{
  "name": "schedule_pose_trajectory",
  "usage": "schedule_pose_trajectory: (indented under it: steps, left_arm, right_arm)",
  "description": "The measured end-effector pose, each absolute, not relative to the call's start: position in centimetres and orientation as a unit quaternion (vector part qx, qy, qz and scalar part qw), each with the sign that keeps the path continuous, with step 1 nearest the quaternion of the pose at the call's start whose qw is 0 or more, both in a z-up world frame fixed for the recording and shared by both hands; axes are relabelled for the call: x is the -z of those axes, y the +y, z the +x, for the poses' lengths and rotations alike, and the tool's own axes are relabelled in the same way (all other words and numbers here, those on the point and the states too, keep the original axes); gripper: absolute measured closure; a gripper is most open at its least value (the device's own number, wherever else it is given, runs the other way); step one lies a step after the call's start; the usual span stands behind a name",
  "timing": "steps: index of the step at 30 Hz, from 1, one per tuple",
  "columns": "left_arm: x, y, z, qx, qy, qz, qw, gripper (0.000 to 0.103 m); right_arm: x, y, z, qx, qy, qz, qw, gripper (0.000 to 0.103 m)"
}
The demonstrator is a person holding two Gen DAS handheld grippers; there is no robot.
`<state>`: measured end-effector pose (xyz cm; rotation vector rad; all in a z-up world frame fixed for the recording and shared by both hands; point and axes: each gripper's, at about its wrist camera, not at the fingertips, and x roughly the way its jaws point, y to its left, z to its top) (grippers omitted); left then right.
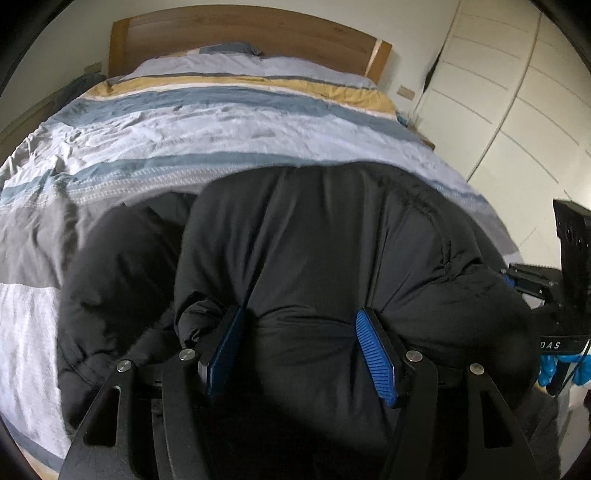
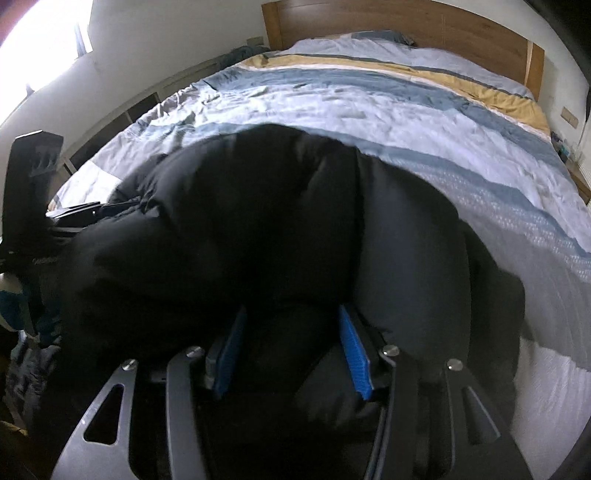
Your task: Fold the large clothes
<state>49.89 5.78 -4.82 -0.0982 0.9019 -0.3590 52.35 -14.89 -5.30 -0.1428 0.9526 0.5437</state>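
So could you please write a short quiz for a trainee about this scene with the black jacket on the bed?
1. True or false: the black puffy jacket lies on a bare wooden floor.
2. What is between the jaws of the left gripper?
A. a pillow
B. a fold of the jacket
C. nothing
3. Fill in: behind the striped duvet stands a wooden ____.

Key
1. False. It lies on the duvet.
2. B. The right gripper pinches the jacket too.
3. headboard.
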Motion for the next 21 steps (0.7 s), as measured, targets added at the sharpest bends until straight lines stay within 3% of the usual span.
schedule_pose_trajectory:
  steps: [11,21]
  left_arm:
    - [7.3,5.6,48.1,0.176,0.409,-0.022,0.895,0.041]
    - [6.6,5.9,47.2,0.170,0.393,-0.017,0.903,0.041]
  right_arm:
    - [8.1,-14.9,51.0,-0.265,0.424,-0.075,0.863,0.053]
    - [6.5,-14.4,49.4,-0.260,0.411,-0.102,0.868,0.054]
